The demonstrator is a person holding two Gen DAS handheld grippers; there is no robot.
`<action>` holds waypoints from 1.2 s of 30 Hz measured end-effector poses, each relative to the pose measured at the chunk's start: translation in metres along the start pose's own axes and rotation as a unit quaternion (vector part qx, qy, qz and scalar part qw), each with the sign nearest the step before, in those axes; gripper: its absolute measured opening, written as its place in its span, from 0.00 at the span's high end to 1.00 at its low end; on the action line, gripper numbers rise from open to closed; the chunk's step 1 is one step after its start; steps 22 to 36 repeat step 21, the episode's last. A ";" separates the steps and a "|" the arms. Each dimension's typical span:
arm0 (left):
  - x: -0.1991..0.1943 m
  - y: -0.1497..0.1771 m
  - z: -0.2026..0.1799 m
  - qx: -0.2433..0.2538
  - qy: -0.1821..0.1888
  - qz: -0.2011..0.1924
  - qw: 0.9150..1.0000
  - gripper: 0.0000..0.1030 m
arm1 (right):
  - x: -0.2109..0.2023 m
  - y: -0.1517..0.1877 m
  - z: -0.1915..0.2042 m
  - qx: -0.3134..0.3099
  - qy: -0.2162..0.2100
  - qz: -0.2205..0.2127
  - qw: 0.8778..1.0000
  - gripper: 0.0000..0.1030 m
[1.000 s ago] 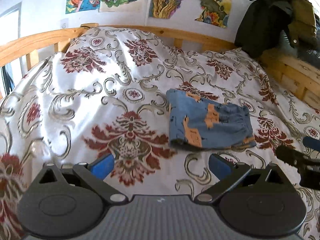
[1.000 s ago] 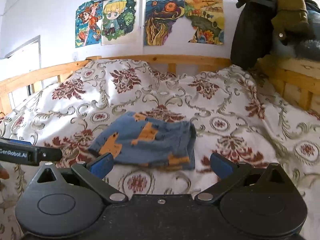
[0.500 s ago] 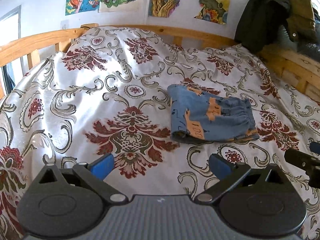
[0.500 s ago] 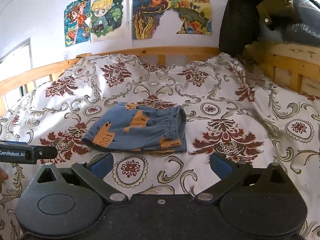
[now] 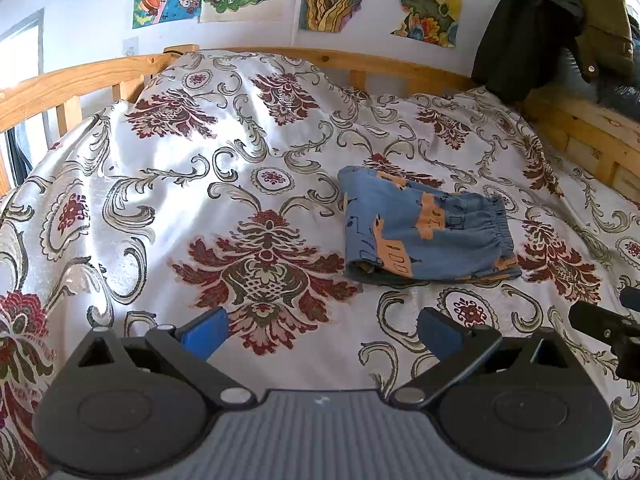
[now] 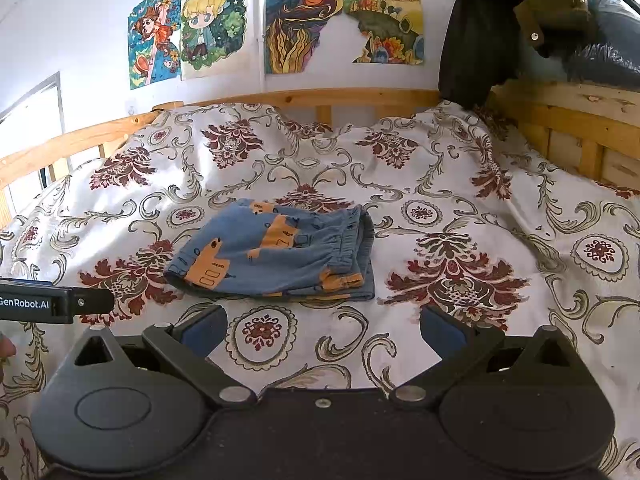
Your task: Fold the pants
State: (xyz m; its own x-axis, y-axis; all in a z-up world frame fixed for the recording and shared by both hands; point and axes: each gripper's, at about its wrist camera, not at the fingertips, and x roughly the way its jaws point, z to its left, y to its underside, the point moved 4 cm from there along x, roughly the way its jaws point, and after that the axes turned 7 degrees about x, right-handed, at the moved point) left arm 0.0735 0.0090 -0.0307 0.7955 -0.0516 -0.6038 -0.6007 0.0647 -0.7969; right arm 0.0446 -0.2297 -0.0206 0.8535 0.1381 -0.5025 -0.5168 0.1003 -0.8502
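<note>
Folded blue patterned cotton pants (image 5: pixel 426 232) on floral bedspread (image 5: pixel 168 208); left tool (image 5: pixel 320 330) and right tool (image 6: pixel 322 330) released, near, empty.

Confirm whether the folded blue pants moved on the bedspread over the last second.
No. The folded blue pants with orange patches lie by the same round medallion on the floral bedspread as before; only the camera view shifted.

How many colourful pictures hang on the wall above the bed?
4 show clearly: a red-haired figure far left, a blond cartoon child beside it, a swirly orange painting, then a landscape rightmost. Edges of more peek in above, cut off.
</note>
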 end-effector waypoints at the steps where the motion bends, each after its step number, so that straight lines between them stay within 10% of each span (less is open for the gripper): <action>1: 0.000 0.000 0.000 0.000 0.000 0.001 1.000 0.00 | 0.000 0.000 0.000 0.000 0.000 0.000 1.000 0.01; 36: -0.008 -0.008 -0.002 -0.003 -0.007 -0.005 1.000 0.00 | -0.001 0.003 0.003 -0.002 -0.002 0.002 1.000 0.01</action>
